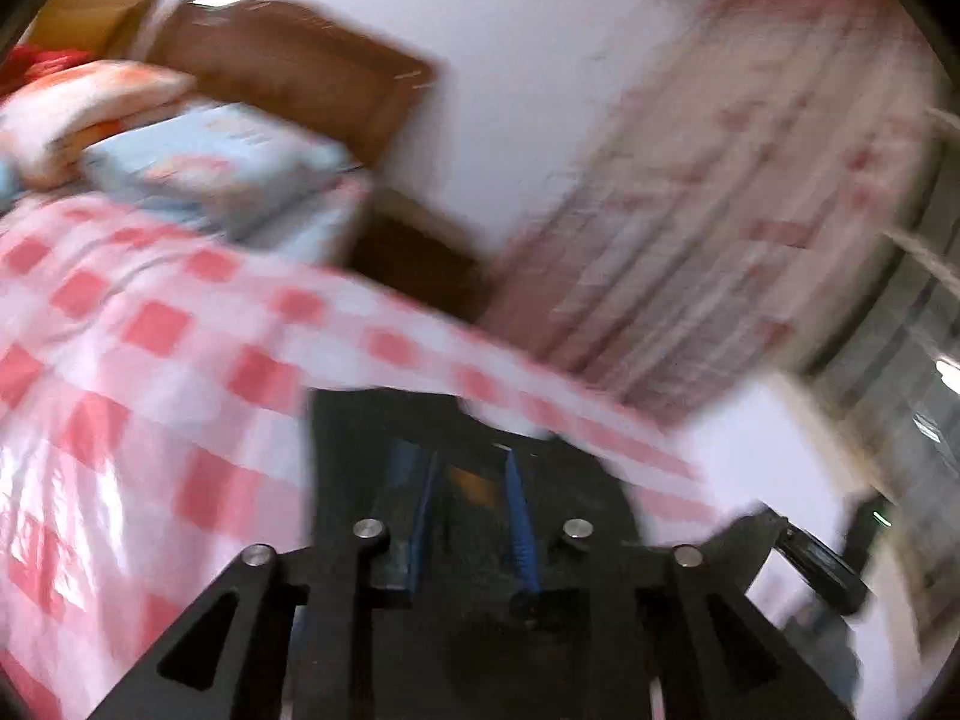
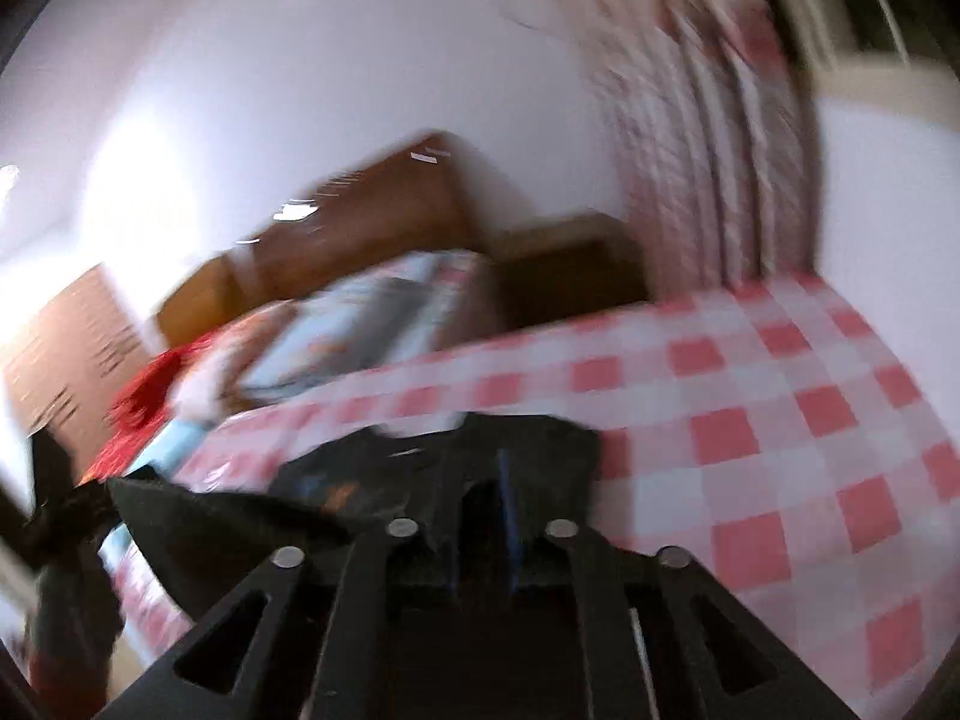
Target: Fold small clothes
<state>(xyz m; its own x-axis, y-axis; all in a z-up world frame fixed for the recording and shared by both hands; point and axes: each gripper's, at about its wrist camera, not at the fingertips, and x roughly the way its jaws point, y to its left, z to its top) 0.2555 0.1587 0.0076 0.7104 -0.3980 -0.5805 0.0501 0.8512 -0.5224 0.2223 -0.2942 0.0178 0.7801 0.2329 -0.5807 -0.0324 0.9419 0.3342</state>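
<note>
Both views are smeared by motion. The left gripper (image 1: 468, 498) has its jaws close together on the dark garment (image 1: 360, 438), an orange print on it showing between the blue pads. The right gripper (image 2: 480, 516) is likewise clamped on the same black cloth, which hangs lifted above the bed with its red-and-white checked cover (image 2: 780, 420). Pillows (image 1: 198, 162) lie by the wooden headboard (image 1: 300, 72); a patterned curtain (image 1: 750, 180) hangs beyond.

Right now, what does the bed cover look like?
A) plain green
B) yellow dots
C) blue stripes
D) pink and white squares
D: the bed cover shows pink squares on white, spread under the dark garment in both wrist views.
</note>
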